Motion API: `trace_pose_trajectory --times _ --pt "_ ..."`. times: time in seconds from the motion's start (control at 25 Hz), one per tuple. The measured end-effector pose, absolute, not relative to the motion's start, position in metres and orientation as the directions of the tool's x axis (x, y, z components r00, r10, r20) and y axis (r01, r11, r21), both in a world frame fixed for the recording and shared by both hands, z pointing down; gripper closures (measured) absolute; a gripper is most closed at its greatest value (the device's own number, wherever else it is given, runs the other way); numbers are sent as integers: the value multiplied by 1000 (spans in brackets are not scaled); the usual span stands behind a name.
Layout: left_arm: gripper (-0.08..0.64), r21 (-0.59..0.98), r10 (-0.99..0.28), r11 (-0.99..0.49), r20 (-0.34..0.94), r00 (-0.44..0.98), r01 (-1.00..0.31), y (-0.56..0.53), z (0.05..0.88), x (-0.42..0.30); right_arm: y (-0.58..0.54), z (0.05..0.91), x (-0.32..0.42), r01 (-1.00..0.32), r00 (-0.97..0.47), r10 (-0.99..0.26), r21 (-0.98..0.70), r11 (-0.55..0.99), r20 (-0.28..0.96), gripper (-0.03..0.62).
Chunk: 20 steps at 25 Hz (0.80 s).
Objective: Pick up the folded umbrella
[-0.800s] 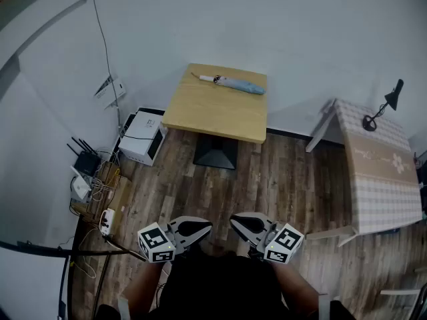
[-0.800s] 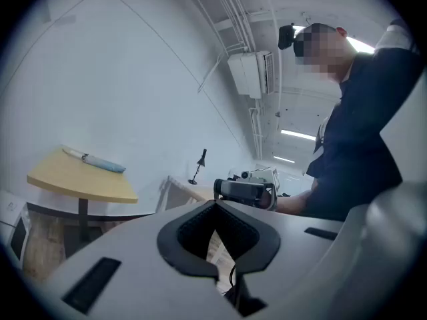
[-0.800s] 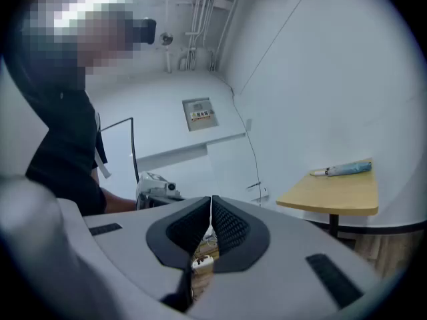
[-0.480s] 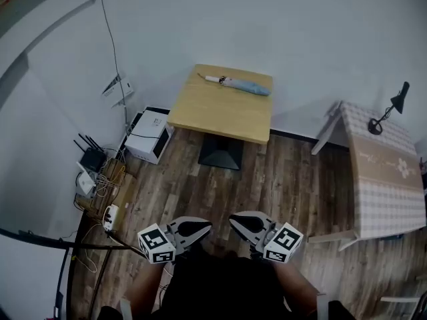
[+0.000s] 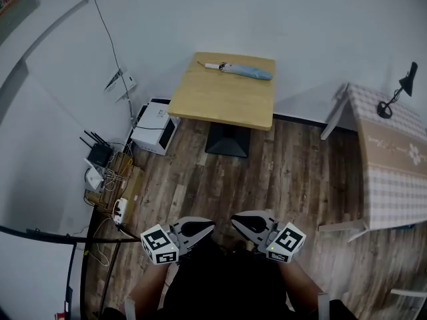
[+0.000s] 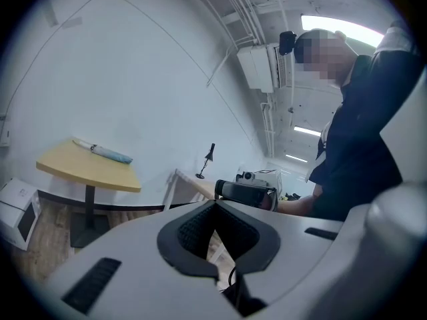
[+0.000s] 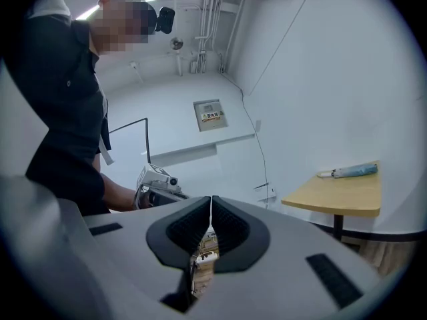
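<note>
head view: a slim pale-blue folded umbrella [image 5: 239,71] lies on a smooth square wooden table [image 5: 223,107], upper centre, by the white wall, above the dark plank floor [image 5: 287,179]. the left gripper [image 5: 209,226] and right gripper [image 5: 235,221], bottom centre, have their jaws together and empty.

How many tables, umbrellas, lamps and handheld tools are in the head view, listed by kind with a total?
Tables: 2, the wooden table and the checked-cloth table
Folded umbrella: 1
Desk lamp: 1
Tools: 2, the left tool and the right tool
Total: 6
</note>
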State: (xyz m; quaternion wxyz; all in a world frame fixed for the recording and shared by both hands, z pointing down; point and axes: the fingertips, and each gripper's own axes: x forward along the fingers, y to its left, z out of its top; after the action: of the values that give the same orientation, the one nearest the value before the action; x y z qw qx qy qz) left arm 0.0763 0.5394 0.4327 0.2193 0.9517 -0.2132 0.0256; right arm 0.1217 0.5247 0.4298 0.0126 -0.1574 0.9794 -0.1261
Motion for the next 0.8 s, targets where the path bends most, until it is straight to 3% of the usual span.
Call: trace_pose_trajectory --times 0.32,0.8 --pt "551 437 -381 -797 172 908 -418 517 437 75 503 445 119 -344 -936 -351 -295 892 28 572" --pt "551 406 -336 -847 87 938 -341 408 424 27 398 429 79 -438 -898 -434 -238 867 72 572"
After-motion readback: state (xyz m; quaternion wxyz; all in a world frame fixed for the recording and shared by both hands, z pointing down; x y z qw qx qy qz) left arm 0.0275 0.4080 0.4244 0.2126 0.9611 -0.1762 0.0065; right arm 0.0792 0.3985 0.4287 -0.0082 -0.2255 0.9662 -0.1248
